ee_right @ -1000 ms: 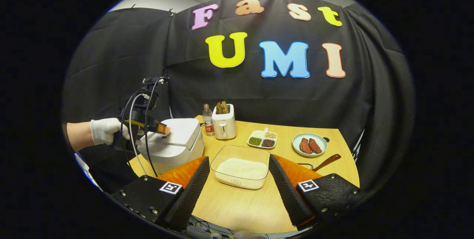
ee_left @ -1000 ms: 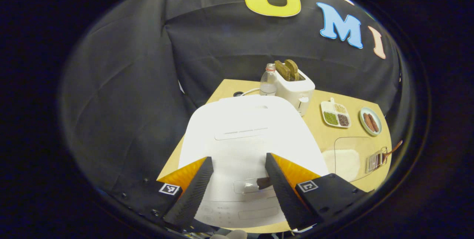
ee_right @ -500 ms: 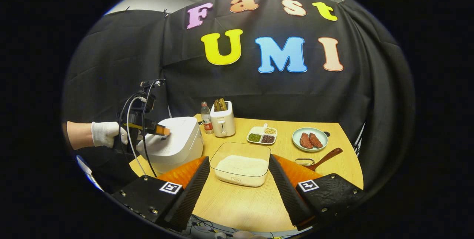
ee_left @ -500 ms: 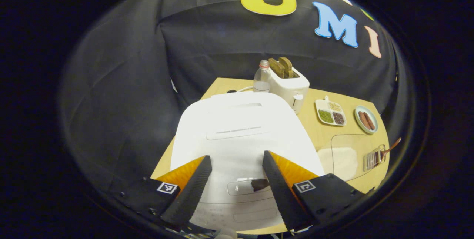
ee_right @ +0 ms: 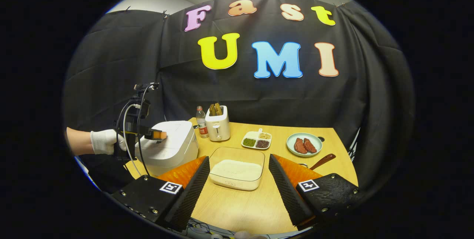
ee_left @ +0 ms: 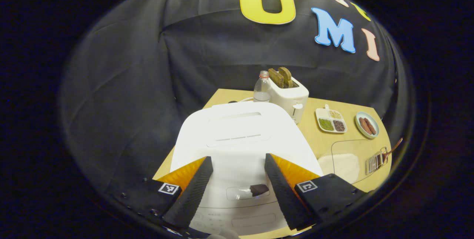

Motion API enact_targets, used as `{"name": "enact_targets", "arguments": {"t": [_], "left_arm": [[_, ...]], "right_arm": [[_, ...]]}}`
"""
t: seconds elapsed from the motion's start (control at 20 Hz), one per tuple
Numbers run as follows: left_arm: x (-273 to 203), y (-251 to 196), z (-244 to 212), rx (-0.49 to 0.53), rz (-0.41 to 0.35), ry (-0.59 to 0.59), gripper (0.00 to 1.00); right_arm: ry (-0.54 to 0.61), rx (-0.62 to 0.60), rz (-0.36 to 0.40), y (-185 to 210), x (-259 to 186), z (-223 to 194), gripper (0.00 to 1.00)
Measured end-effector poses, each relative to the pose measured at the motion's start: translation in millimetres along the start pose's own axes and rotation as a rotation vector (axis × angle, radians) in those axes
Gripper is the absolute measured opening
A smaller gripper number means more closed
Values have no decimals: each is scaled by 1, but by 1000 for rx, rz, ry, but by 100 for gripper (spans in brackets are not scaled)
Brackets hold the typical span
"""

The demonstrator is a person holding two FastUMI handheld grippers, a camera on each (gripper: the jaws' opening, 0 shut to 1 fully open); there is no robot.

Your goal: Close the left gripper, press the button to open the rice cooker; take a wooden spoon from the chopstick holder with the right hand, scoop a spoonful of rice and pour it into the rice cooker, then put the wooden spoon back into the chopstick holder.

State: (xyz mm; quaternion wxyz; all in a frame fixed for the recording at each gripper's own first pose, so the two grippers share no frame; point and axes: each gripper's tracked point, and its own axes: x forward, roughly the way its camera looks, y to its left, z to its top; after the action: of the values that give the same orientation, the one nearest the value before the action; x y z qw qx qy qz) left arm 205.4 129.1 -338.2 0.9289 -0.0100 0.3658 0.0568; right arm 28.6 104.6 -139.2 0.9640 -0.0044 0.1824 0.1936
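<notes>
Left gripper [ee_left: 237, 179] above closed rice cooker [ee_left: 240, 139], fingers wide; contact unclear. Right gripper [ee_right: 239, 179] fingers wide, over tabletop [ee_right: 244, 205].

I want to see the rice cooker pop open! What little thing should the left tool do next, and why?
Probably shut its fingers first. The left tool hangs open over the white rice cooker, with the button showing in the gap between its fingers, and the lid looks closed. Shut fingers make one tip to press down on that button.
</notes>
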Motion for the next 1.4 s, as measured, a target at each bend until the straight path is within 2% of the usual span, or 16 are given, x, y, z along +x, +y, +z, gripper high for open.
{"name": "enact_targets", "arguments": {"t": [0.2,0.4,0.65,0.85,1.05,1.4], "left_arm": [[-39,-7,56,2,33,-240,99],[-132,-30,115,31,28,-507,99],[-254,-76,138,15,-74,-659,99],[-337,-87,137,3,-121,-728,100],[-372,-109,125,17,-154,-738,100],[-397,-110,115,29,-136,-750,100]], "right_arm": [[-86,41,-94,-24,0,27,98],[-202,47,-182,-45,-9,71,98],[-316,49,-259,-61,-31,114,98],[-368,53,-293,-70,-56,130,98],[-393,44,-306,-71,-82,138,98],[-407,29,-289,-69,-100,138,98]]}}
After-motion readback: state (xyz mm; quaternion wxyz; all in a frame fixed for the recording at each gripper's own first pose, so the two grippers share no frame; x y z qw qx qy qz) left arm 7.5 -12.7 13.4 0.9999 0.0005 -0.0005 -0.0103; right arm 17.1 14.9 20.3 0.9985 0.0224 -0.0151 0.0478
